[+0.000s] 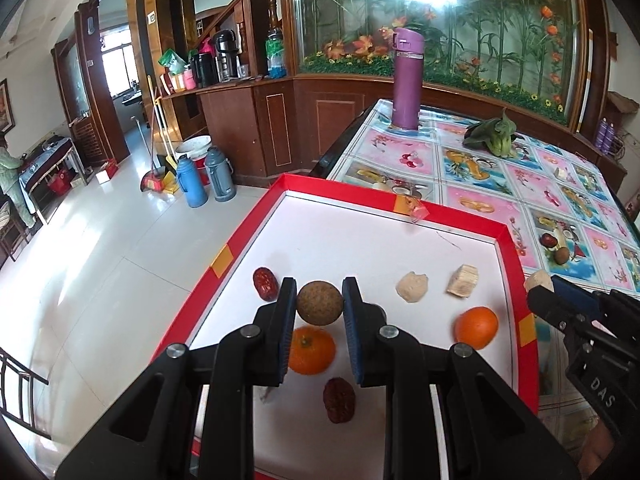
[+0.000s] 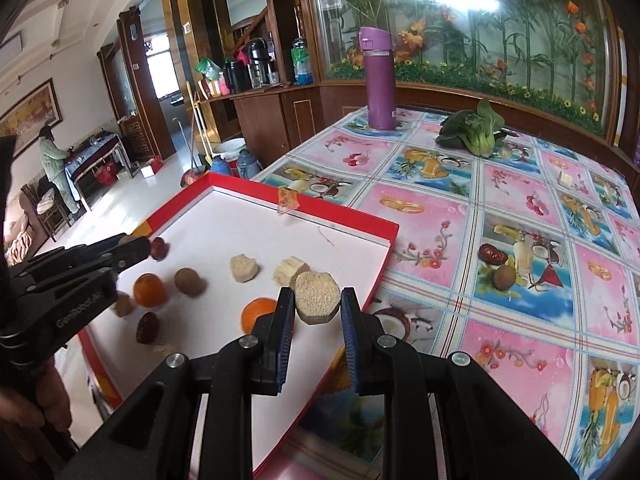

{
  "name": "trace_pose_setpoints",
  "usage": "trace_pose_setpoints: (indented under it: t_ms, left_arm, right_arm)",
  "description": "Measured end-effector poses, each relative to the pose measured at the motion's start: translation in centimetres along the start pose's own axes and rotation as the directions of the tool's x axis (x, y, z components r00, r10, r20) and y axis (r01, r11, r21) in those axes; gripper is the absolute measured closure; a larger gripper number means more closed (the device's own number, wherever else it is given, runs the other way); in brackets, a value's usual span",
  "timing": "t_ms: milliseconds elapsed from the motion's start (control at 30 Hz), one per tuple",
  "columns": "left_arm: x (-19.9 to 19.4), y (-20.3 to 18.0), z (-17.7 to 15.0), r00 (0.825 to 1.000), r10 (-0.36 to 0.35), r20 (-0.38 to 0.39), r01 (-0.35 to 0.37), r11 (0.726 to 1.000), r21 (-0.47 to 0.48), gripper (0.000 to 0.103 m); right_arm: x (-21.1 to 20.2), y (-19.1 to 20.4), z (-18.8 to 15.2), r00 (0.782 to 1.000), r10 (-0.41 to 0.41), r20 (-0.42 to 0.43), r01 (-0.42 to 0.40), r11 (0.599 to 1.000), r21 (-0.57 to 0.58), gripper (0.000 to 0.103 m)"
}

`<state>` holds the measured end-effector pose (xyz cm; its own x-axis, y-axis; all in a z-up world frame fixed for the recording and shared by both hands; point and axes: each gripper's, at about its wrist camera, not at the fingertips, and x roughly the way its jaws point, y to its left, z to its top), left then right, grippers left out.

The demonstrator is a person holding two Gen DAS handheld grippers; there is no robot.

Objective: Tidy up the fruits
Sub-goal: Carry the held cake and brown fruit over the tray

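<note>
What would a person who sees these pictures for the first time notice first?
Probably the red tray with a white floor at the table's edge, holding oranges, red dates and pale fruit pieces. The left gripper grips a brown round fruit over it; the right gripper holds a pale slice at the tray's right rim. Behind, a purple flask stands on the flowery tablecloth.

Red-rimmed white tray — two orange tangerines, dark-red dates; at two o'clock, pink-and-blue fruit-print tablecloth — purple flask.
</note>
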<state>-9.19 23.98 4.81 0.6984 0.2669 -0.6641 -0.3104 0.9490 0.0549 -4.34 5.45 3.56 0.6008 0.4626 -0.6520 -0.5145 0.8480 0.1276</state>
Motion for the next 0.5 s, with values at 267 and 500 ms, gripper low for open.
trace_pose_setpoints:
  t_ms: [267,500]
  left_arm:
    - [4.0,-1.1,3.1,0.998,0.023,-0.051,-0.019,0.997,0.074,0.078]
    - [7.9,-2.7,5.0,0.986,0.029,-0.162,-0.012,0.994,0.105,0.078]
  right_arm:
    - [3.9,-0.4,2.9,0.999,0.013,-0.049,-0.011,0.999,0.040,0.081]
    - [7.2,-0.8,4.4,0.989,0.034,-0.146,-0.023,0.997,0.073,0.081]
